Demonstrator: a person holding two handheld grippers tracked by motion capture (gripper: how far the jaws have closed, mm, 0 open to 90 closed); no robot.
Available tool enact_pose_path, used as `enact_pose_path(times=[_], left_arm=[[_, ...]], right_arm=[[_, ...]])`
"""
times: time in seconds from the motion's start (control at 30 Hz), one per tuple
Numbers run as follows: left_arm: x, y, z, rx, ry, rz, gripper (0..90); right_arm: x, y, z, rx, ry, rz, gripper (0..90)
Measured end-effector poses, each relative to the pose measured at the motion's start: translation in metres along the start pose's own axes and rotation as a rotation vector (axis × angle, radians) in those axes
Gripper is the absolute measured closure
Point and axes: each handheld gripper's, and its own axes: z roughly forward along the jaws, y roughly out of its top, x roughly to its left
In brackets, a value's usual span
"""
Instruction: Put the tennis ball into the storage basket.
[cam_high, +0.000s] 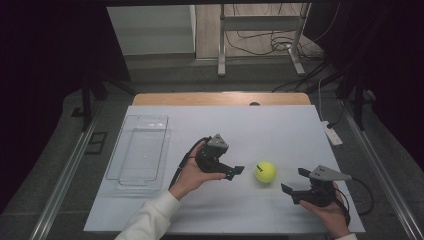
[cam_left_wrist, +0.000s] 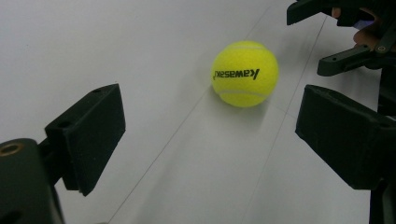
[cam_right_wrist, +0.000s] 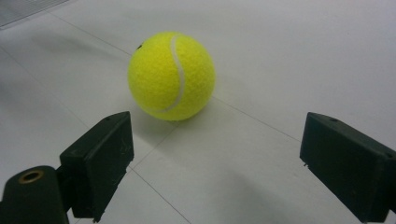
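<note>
both pairs of jaws spread wide, nothing gripped, ball on the table between them.
high view: left gripper (cam_high: 236, 171) and right gripper (cam_high: 294, 181) flank the tennis ball (cam_high: 265, 171) on the white table (cam_high: 280, 125). left gripper view: ball ahead, untouched, right gripper beyond. right gripper view: ball just ahead, nearer the left jaw.

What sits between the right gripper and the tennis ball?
Nothing visible does. The tennis ball lies on bare white table ahead of the open right gripper, slightly left of its centre line. The left gripper waits on the ball's far side.
</note>
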Motion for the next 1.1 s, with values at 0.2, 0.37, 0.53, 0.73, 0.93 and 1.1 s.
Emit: enact_pose_path(times=[0.2,0.37,0.53,0.73,0.93,1.1], left_arm=[[-0.001,0.002,0.004,0.005,-0.005,0.003,9.5],[-0.002,0.004,0.007,0.006,-0.006,0.008,9.5],[-0.003,0.006,0.009,0.011,-0.009,0.014,9.1],[-0.004,0.011,0.014,0.007,-0.018,0.014,9.1],[-0.006,0.016,0.020,0.010,-0.026,0.017,9.1],[-0.010,0.022,0.026,0.015,-0.032,0.023,9.1]], right_arm=[[0.000,0.000,0.000,-0.001,0.002,-0.001,10.0],[0.000,0.000,0.000,-0.001,0.002,-0.004,10.0],[0.000,0.000,-0.001,-0.002,0.002,0.000,10.0],[0.000,0.000,-0.001,-0.003,0.000,0.001,10.0],[0.000,0.000,-0.002,-0.003,0.001,0.003,9.9],[0.001,0.000,-0.002,-0.005,0.002,-0.001,10.0]])
